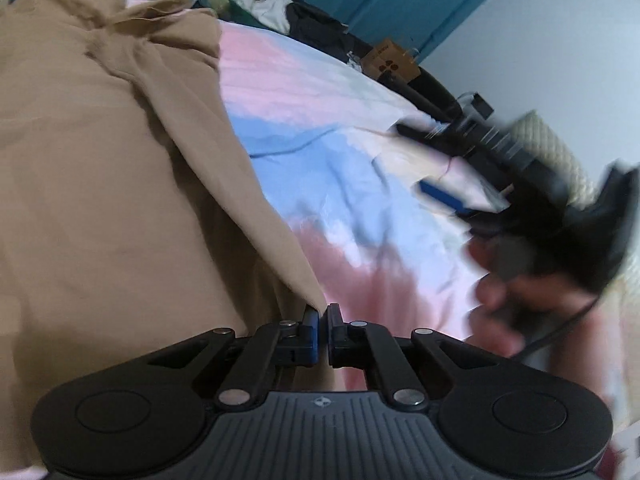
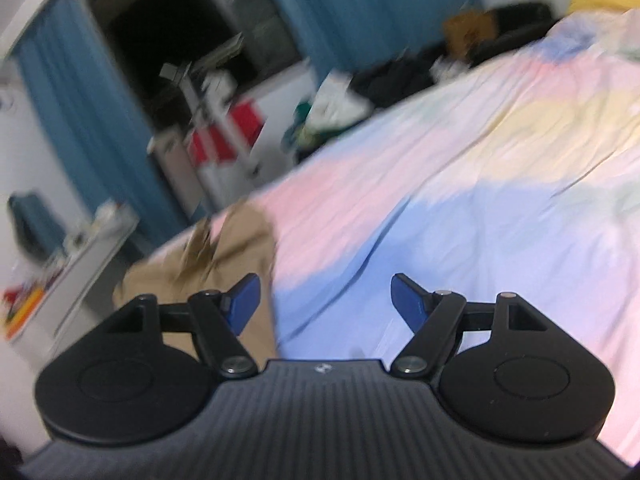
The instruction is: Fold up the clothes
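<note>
A tan garment (image 1: 104, 184) lies spread over the left part of a bed with a pink, blue and yellow sheet (image 1: 352, 184). My left gripper (image 1: 323, 312) is shut on the garment's lower right corner. My right gripper (image 2: 325, 294) is open and empty above the sheet, with the tan garment (image 2: 224, 264) to its left. In the left wrist view the right gripper (image 1: 424, 160) is blurred, at the right over the sheet, jaws apart, held by a hand (image 1: 512, 296).
A pile of clothes (image 1: 260, 4) and a cardboard box (image 1: 390, 60) lie beyond the bed's far edge. Blue curtains (image 2: 360, 4), a dark window (image 2: 192, 36) and a white shelf (image 2: 60, 276) stand around the bed.
</note>
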Motion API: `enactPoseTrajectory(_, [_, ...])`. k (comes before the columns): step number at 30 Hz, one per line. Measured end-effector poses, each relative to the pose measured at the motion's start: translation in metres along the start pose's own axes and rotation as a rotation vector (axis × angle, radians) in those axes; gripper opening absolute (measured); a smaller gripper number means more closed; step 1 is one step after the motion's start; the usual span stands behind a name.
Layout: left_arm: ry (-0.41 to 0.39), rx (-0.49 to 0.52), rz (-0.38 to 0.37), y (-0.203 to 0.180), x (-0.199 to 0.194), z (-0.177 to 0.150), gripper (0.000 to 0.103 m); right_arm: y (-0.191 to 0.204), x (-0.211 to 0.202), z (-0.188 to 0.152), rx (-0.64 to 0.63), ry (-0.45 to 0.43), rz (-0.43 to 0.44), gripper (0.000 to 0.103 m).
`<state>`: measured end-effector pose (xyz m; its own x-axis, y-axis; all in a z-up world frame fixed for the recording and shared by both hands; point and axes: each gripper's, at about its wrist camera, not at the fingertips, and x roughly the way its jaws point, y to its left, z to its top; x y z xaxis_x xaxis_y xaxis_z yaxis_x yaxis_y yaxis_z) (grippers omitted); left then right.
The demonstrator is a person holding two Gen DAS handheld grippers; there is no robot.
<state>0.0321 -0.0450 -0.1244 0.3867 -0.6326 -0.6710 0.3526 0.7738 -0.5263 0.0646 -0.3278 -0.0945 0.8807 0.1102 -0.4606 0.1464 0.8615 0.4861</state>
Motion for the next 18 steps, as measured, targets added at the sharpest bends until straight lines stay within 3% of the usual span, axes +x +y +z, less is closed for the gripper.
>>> enactPoseTrajectory(4, [0.028, -0.065, 0.014, 0.017, -0.037, 0.012, 0.004, 0.012, 0.018, -0.009, -0.031, 0.121, 0.076, 0.074])
enactPoseTrajectory(6, [0.038, -0.075, 0.058, 0.029, -0.046, 0.012, 0.004, 0.019, 0.022, -0.014, -0.048, 0.146, 0.088, 0.074])
enactPoseTrajectory(12, [0.105, -0.090, 0.196, 0.073, -0.035, 0.001, 0.004, 0.034, 0.035, -0.028, -0.096, 0.223, 0.075, 0.074])
enactPoseTrajectory(16, [0.110, -0.092, 0.198, 0.083, -0.023, 0.001, 0.005, 0.043, 0.038, -0.036, -0.137, 0.245, 0.072, 0.074])
enactPoseTrajectory(18, [0.095, -0.079, 0.181, 0.081, -0.027, 0.004, 0.014, 0.052, 0.032, -0.039, -0.178, 0.226, 0.084, 0.074])
